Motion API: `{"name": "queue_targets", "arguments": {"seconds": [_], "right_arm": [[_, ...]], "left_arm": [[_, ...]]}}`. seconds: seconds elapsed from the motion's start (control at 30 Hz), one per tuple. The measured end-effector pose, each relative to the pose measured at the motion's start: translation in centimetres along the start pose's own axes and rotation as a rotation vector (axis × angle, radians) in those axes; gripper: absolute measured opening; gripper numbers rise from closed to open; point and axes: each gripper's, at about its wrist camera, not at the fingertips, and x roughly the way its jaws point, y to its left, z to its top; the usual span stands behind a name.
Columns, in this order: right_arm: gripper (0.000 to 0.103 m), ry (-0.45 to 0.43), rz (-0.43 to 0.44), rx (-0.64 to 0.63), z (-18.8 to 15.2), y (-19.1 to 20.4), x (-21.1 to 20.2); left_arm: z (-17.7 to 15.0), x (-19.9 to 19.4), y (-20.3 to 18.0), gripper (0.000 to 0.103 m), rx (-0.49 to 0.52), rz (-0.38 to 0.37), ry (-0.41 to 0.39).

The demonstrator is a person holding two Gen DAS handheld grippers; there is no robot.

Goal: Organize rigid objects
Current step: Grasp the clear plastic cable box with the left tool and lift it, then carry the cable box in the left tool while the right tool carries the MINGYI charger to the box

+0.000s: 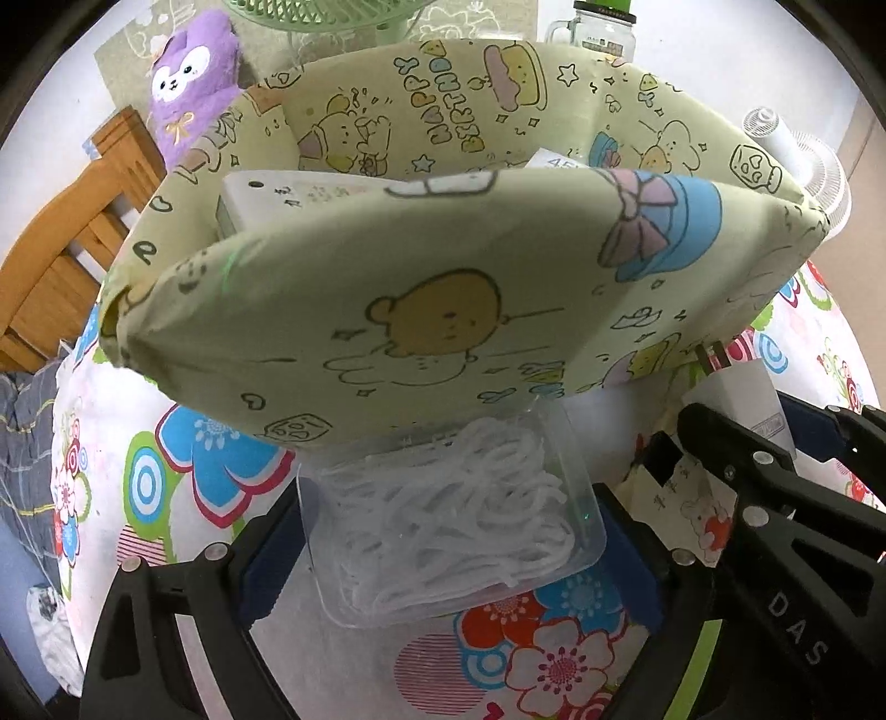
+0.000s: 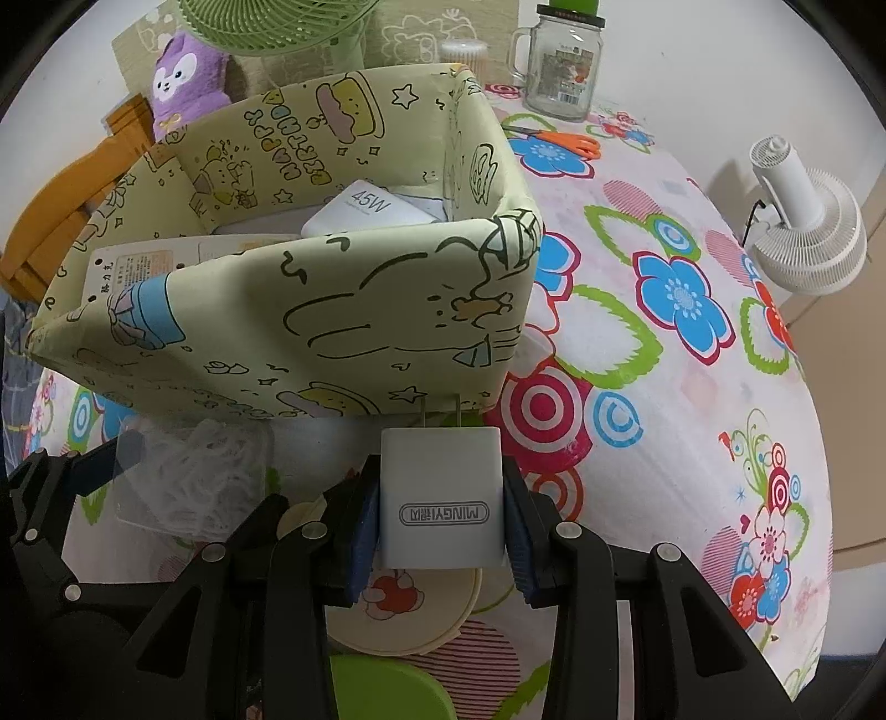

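Observation:
A pale green cartoon-print fabric bin (image 1: 454, 266) stands on the flowered table, also in the right wrist view (image 2: 310, 310). Inside lie a white 45W charger (image 2: 376, 213) and a flat printed packet (image 1: 266, 202). My left gripper (image 1: 451, 531) is shut on a clear plastic box of white cord (image 1: 459, 520), held just in front of the bin's near wall. My right gripper (image 2: 440, 515) is shut on a white MINGYI plug charger (image 2: 440, 498), prongs pointing at the bin's base. The charger also shows in the left wrist view (image 1: 742, 399).
A glass mug jar (image 2: 559, 66), orange scissors (image 2: 565, 141) and a white desk fan (image 2: 808, 232) sit on the flowered tablecloth (image 2: 664, 387) to the right. A purple plush (image 1: 191, 83), a green fan (image 2: 277, 27) and a wooden chair (image 1: 72, 238) stand behind. A round cream lid (image 2: 415, 609) lies under my right gripper.

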Motion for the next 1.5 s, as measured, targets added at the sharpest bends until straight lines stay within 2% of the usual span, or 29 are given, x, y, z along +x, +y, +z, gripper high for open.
{"name": "queue_targets", "arguments": {"seconds": [0.17, 0.3, 0.73, 1.07, 1.5], "right_arm": [[0.043, 0.003, 0.0, 0.007, 0.0, 0.2, -0.1], [0.043, 0.005, 0.012, 0.014, -0.5, 0.7, -0.5], [0.043, -0.026, 0.011, 0.0, -1.6, 1.9, -2.7], [0.043, -0.053, 0.0, -0.002, -2.2, 2.5, -4.8], [0.043, -0.109, -0.015, -0.004, -2.1, 2.4, -8.7]], "left_arm": [[-1.7, -1.4, -1.3, 0.095, 0.008, 0.008, -0.015], [-1.6, -2.2, -1.8, 0.095, 0.014, 0.012, -0.021], [-3.7, -4.9, -1.4, 0.095, 0.003, 0.015, -0.048], [-3.8, -6.3, 0.0, 0.095, -0.001, 0.027, -0.069], [-3.6, -9.7, -0.1, 0.094, 0.002, 0.021, -0.123]]}}
